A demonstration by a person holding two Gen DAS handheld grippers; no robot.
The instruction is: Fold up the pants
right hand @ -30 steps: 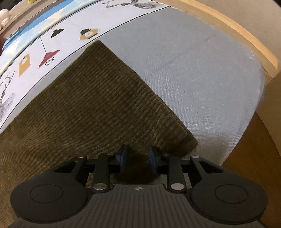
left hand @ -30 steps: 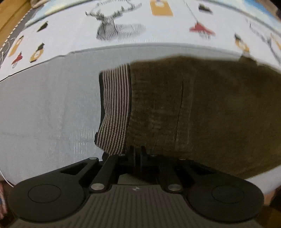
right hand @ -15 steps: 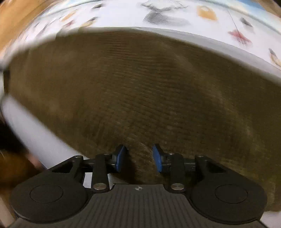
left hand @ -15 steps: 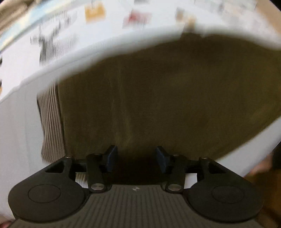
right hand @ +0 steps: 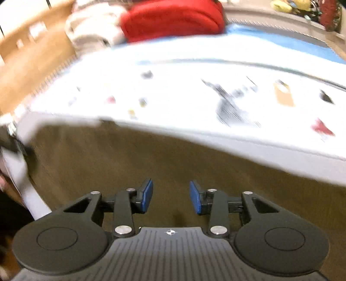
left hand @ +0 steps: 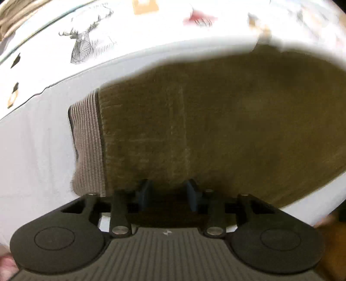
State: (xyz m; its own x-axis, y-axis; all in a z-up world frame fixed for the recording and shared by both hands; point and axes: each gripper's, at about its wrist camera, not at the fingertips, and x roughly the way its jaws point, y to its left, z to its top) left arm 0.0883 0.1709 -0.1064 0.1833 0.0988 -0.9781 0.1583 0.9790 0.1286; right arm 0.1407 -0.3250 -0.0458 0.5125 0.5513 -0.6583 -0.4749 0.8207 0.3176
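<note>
Left gripper [left hand: 167,195]: blue pads apart, closing lately, nothing pinched.
Right gripper [right hand: 170,198]: pads spread, closing lately, empty.
Pants [left hand: 227,129]: olive corduroy, ribbed, folded; striped waistband [left hand: 87,142].
Sheet [left hand: 32,151]: pale, printed.

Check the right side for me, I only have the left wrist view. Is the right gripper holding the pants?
Observer: No. The right gripper has just been closing, but its pads are apart with nothing pinched. The olive pants lie flat beneath it.
Operator: What's past the printed sheet at the far end?
Observer: A red bundle, with a pale cloth heap touching its left side.
Operator: Anything else back there?
Observer: A blue strip of bedding runs right of the red bundle. It's too blurred to say more.
</note>
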